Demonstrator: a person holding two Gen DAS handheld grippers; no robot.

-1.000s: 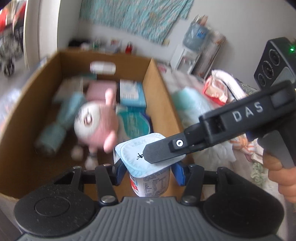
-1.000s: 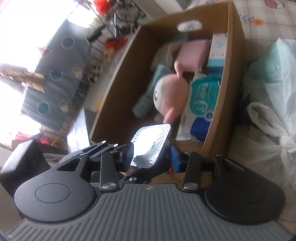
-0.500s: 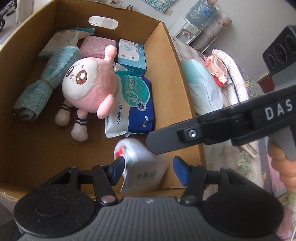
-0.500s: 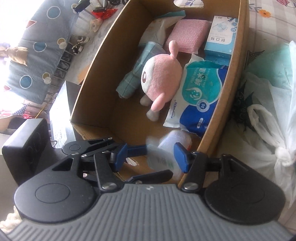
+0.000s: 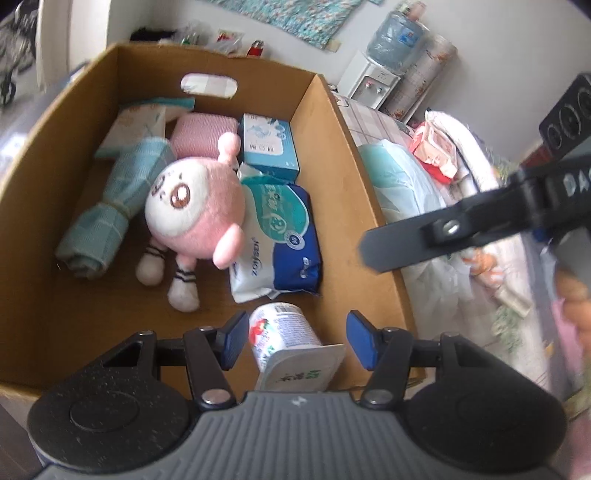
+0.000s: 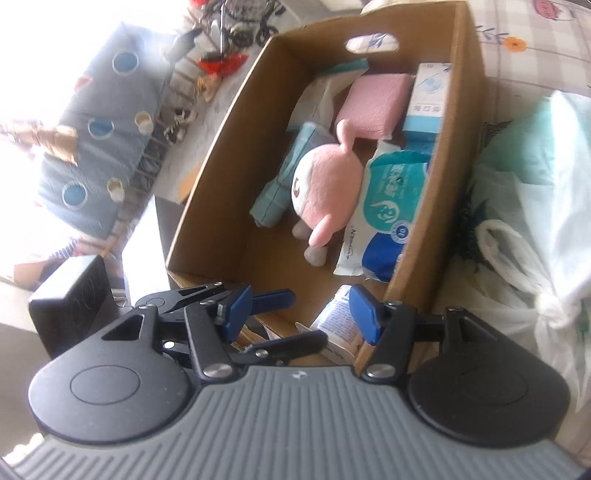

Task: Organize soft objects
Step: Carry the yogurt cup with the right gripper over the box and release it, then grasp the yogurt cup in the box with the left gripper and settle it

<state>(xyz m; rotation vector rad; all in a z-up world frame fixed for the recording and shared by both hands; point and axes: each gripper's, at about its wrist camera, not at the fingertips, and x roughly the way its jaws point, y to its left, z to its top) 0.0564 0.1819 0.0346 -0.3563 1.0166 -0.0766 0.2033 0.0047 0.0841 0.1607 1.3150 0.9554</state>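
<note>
A water dispenser [image 5: 371, 83] with a blue bottle [image 5: 397, 40] stands by the wall, past the far edge of the desk [image 5: 364, 118]. A patterned cloth [image 5: 291, 13] hangs on that wall. On the floor lies a grey cushion [image 6: 99, 122] with blue circles, near a small bicycle [image 6: 245, 29].

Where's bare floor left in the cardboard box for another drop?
Free: the near-left floor of the brown cardboard box, bordered by the rolled teal checked towel, the pink plush doll's feet and the tipped white yogurt cup. Crowded: the far half and right wall, with the blue-and-white wipes pack, blue mask box and folded pink cloth.
</note>
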